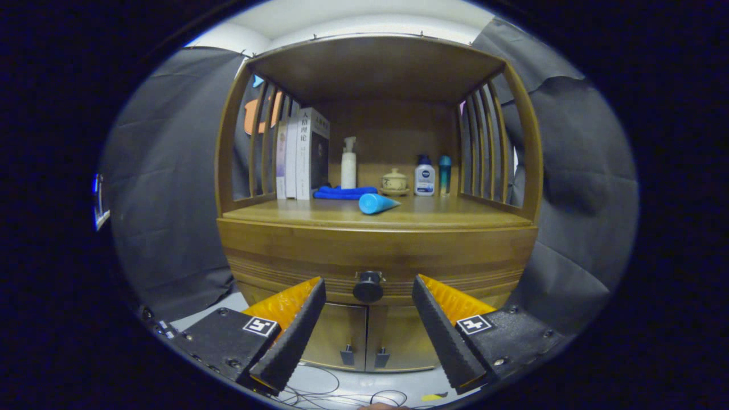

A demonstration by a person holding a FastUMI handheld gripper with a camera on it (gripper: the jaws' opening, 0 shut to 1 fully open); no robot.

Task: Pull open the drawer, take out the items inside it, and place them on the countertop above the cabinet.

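So the gripper (369,285) is spread wide, nothing between its fingers, and it's lined up square with the front of the wooden cabinet (376,250). The round dark knob (368,286) on the drawer (376,267) sits right in the gap between the two fingertips, a bit beyond them, no contact. That centring looks deliberate to me: with the fingers apart like that either side of the knob, a straight push forward would put it between them for a pinch.

The drawer is flush with the cabinet front, fully shut. Its long axis runs left to right, and it would slide out toward the near side, straight at the camera. Can't see inside it, so no idea what's in there, if anything.

On the countertop (467,213) above, a blue tube (377,203) lies on its side near the front edge, long axis left-right, narrow end pointing right. Behind it there's a folded blue cloth (344,192), some books (304,154) standing at the left, a white pump bottle (348,162), a small lidded pot (394,181) and two more bottles (433,176) by the back wall.

Honestly this fits two stories: drawer waiting to be pulled, or things already up top and the drawer pushed closed again. Can't tell which.
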